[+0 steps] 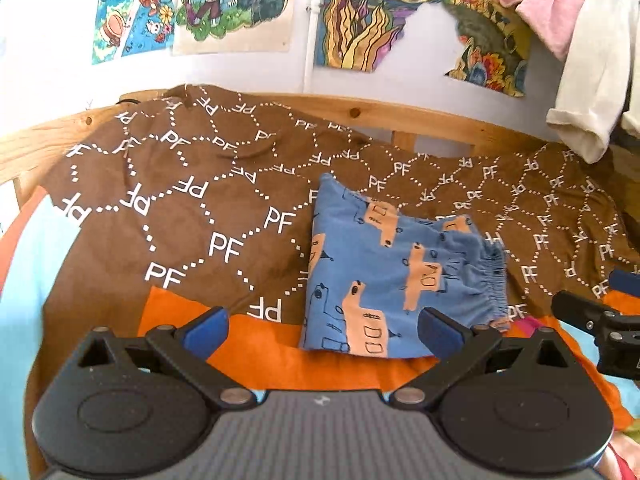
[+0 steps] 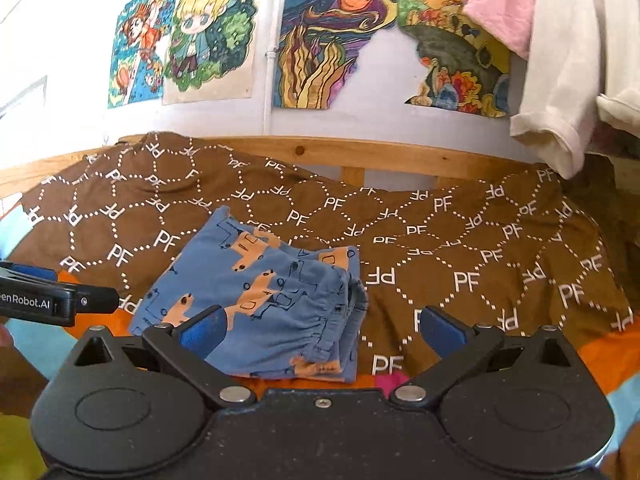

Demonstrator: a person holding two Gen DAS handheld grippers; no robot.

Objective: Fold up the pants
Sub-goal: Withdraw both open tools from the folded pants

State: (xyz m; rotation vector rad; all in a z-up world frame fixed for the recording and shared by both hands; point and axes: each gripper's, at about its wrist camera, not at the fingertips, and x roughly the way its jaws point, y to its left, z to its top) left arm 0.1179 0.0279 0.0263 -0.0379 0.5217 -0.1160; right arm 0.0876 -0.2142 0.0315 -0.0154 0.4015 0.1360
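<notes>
the pants (image 1: 396, 276), blue with orange vehicle prints, lie folded into a compact bundle on the brown blanket (image 1: 192, 208), the elastic waistband turned to the right side. the brown blanket, marked with white "pf" letters, covers a bed with a wooden frame (image 2: 320, 152). the left gripper (image 1: 324, 328) hovers just in front of the pants, jaws spread wide and holding nothing. the right gripper (image 2: 320, 330) is likewise wide apart and empty, its left finger (image 2: 208, 330) overlapping the bundle's near edge.

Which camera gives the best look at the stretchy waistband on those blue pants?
The left wrist view: the gathered waistband faces the camera along the right edge of the folded blue pants. The right wrist view shows it edge-on, its stacked layers bunched together.
</notes>
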